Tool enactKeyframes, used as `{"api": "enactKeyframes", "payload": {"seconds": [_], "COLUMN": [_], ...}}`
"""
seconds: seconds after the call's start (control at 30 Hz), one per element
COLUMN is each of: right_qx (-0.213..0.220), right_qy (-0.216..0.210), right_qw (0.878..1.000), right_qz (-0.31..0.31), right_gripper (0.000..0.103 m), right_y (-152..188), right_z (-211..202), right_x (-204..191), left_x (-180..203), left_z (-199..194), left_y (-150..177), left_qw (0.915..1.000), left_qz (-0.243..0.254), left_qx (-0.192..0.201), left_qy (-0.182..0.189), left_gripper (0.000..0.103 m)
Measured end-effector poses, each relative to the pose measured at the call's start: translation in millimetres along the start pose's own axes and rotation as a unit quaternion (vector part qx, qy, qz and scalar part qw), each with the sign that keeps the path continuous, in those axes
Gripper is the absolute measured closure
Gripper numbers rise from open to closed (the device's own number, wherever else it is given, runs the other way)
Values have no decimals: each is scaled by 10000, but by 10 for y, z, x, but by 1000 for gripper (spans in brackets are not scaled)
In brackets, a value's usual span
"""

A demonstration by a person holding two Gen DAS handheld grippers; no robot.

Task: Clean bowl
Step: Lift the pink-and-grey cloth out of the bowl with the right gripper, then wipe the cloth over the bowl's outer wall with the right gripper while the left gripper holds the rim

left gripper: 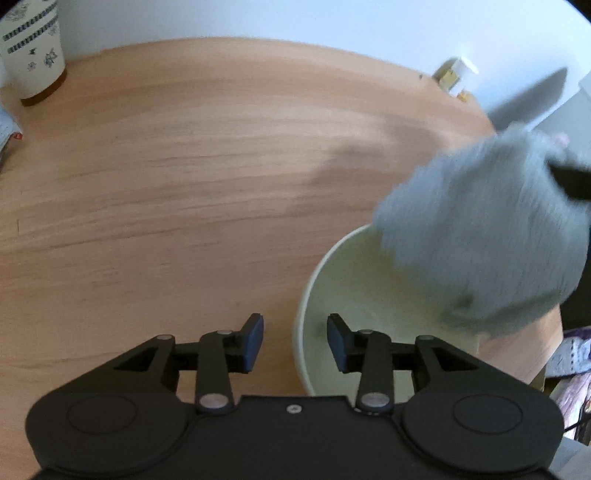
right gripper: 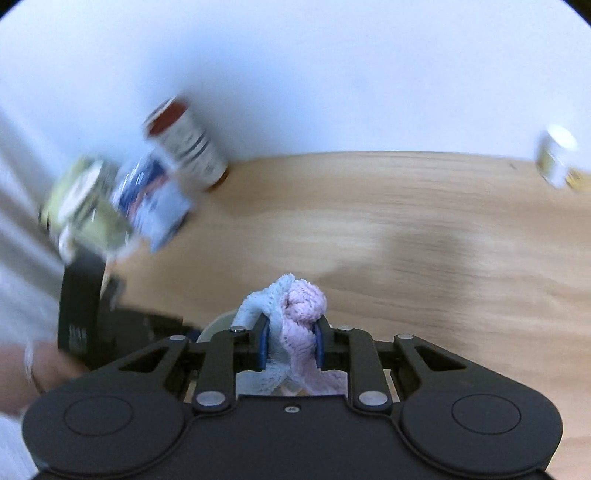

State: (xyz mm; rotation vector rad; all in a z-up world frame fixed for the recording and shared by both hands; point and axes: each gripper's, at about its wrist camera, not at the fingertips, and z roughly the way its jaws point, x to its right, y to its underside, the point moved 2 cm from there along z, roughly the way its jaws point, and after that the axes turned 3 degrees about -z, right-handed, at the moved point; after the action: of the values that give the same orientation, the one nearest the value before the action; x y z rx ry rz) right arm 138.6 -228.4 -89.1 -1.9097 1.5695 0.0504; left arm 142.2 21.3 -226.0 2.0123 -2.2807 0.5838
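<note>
The left gripper [left gripper: 295, 341] points steeply down, its jaws parted with a clear gap and the blue pads [left gripper: 255, 341] pressing on nothing. The right gripper [right gripper: 291, 345] has its jaws clamped tight; a bare hand [right gripper: 22, 380] shows at nine o'clock in its view.

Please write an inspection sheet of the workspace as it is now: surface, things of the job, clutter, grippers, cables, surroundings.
Surface: round wooden table, bare in the middle.
Job's things: pale bowl near the table edge; a blurred grey cloth over it.
Clutter: patterned cup and a small white-capped bottle at the far side; blurred packets beside the cup.
Grippers: left gripper open, its fingers either side of the bowl rim, not pressing. Right gripper shut on the cloth, which looks blue and pink here.
Cables: nothing seen.
Surroundings: white wall; a hand at the left.
</note>
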Motion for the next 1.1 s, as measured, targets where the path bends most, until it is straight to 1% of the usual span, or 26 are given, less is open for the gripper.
{"api": "enactKeyframes", "payload": {"seconds": [0.03,0.13,0.17,0.27,0.37,0.43,0.47,0.6,0.67,0.8,0.93,1.03,1.1], "right_qx": [142,421,456,590,787,891,897,787,765,416,-245,-680,-885], "right_qy": [-86,-257,-280,-374,-688,-804,-794,-769,-806,-865,-933,-1088,-1229], "right_qw": [9995,9955,9946,9907,9827,9801,9807,9827,9830,9879,9930,9913,9884], "right_qz": [260,805,887,1166,1528,1582,1544,1487,1465,1220,679,288,79], "right_gripper": [78,78,78,78,78,77,77,77,77,77,77,77,77], "right_y": [-7,-9,-2,18,0,-25,-37,-66,-97,-177,-232,-282,-313], "right_z": [-57,-186,-168,-116,-170,-225,-232,-171,-113,191,652,898,996], "right_x": [92,297,315,380,453,474,477,503,497,471,388,314,258], "left_x": [9,24,27,38,31,21,17,67,104,261,426,483,502], "left_z": [2,4,1,-15,-36,-60,-85,-218,-265,-318,-381,-438,-474], "left_y": [-5,-23,-23,-12,9,27,41,107,133,150,180,235,279], "left_qw": [10000,9999,9999,9999,9999,9998,9997,9987,9981,9950,9883,9818,9773], "left_qz": [22,22,27,111,118,106,96,146,219,618,1153,1478,1665], "left_qx": [5,-33,-39,-23,28,86,165,435,549,780,983,1163,1271], "left_qy": [-10,113,144,113,109,107,119,212,152,-24,-169,-258,-332], "left_gripper": [65,65,68,82,82,83,85,94,94,94,94,93,93]}}
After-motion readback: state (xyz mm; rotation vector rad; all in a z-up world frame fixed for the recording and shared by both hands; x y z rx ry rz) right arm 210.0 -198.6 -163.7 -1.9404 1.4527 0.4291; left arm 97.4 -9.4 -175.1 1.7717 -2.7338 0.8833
